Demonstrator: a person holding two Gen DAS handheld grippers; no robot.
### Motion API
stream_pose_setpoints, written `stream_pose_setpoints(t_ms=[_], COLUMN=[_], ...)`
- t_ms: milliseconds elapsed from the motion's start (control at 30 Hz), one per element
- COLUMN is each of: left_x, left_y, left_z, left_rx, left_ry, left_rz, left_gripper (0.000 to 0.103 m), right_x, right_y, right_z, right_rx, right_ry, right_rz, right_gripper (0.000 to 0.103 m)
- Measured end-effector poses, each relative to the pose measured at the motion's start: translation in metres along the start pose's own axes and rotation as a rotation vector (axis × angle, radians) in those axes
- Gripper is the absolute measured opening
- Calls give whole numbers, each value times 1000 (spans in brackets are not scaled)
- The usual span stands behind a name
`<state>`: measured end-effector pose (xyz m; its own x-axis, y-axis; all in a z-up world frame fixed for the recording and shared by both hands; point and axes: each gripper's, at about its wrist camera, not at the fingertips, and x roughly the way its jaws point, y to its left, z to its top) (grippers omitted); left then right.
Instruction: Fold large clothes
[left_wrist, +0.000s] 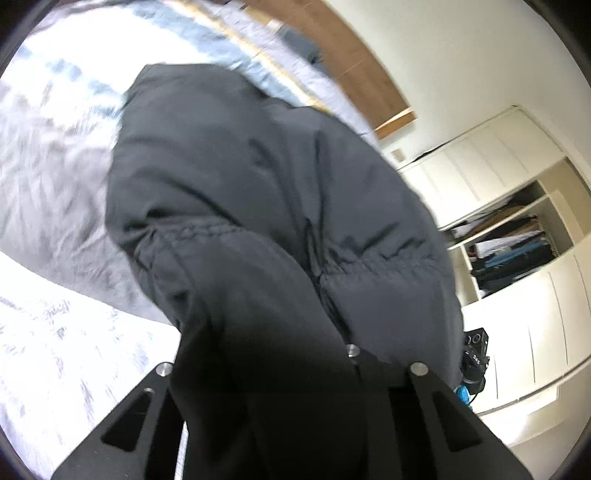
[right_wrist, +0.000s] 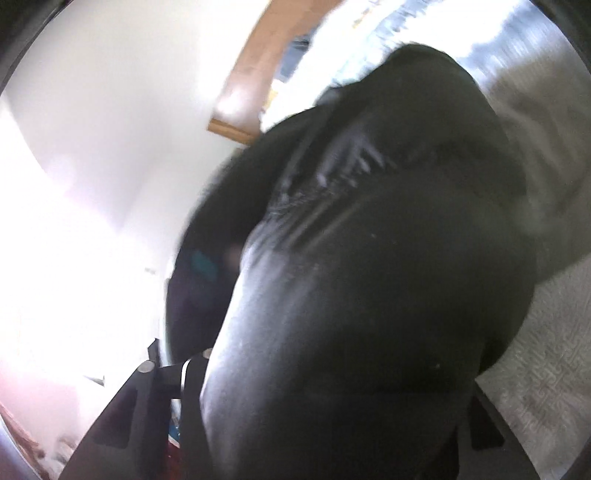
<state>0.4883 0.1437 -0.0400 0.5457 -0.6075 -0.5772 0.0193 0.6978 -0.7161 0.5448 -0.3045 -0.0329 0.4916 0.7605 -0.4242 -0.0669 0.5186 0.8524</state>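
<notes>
Left wrist view: the left gripper is clenched on a fold of the black padded jacket, which fills mid-frame over the pale bedspread at the left. Right wrist view, blurred: the jacket bulges between the right gripper fingers, which grasp it.

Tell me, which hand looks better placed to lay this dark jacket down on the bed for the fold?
Probably the left. The left gripper has the dark jacket bunched between its fingers, with the bed open beyond. The right gripper's view is blurred and mostly blocked by fabric.
</notes>
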Motion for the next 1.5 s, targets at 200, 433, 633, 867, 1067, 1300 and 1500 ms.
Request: stream_pose_setpoints(t_ms=[200,433,633,867,1067,1300,1500], left_x=[-59,-47,-56,-134,-208,-230,-230], left_y=[-41,-12,30,35,2,-87,-141], left_z=[-33,-81,-93,-101,-136,-206,-293], left_rx=[48,48,-20,-45,33,275,396], left_ry=[-31,42,52,-58,-155,-243,-313], left_rz=[-80,72,217,314,412,573,627], left_gripper=[18,24,50,53,54,66,66], right_x=[-39,-52,-69,-106,-135,-172,-182], right_y=[58,27,-6,19,79,157,208], right_z=[-14,-59,-78,-93,-131,-205,-278], right_rx=[-95,-40,15,-56,-204,-416,-530], right_ry=[-6,32,-14,-75,-103,-171,-207], right_rz=[35,-36,-232,-431,-535,-622,-654], right_gripper=[36,37,68,85,90,98,99])
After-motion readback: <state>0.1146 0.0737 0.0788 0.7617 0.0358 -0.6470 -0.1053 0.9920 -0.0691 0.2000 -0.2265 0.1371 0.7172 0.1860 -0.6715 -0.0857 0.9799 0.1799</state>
